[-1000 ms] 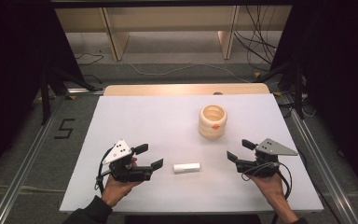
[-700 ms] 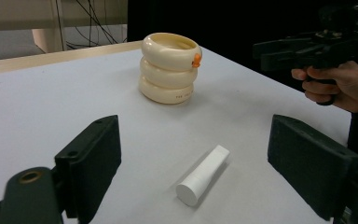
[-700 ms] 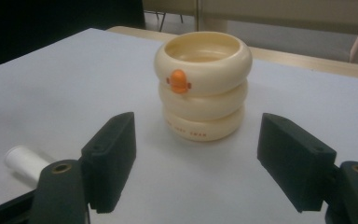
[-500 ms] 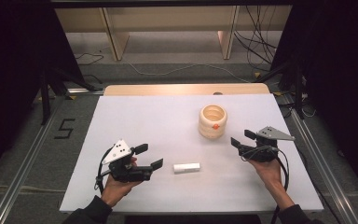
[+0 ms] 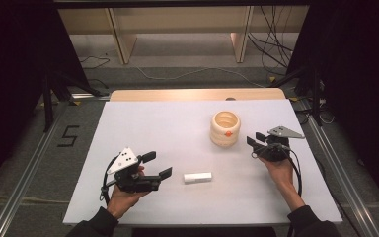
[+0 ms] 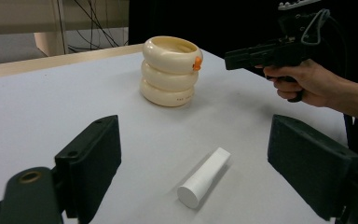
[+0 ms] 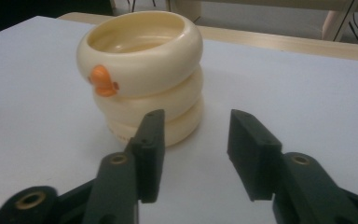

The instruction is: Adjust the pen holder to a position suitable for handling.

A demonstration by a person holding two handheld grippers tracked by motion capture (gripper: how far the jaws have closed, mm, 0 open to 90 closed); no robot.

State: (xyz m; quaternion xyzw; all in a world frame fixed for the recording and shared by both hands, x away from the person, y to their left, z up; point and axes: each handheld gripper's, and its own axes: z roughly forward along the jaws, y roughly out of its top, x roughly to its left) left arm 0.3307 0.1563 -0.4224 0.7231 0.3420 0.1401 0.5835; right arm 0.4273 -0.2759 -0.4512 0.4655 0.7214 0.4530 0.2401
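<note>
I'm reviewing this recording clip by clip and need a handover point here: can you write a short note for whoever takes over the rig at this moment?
Left gripper: open, holding nothing, jaws either side of the small white plastic cylinder lying on the white table, not touching it.
Right gripper: jaws have just been closing, nothing between them, pointing at the cream ribbed three-ring cup with an orange dot, just short of it.
Done: nothing picked up.
Left: likely grasp the cup and the cylinder.

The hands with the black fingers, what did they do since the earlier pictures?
The right gripper moved up the table toward the cream ringed cup, its fingers closing partway with nothing between them. The left gripper, the cup and the white tube stayed put.
</note>
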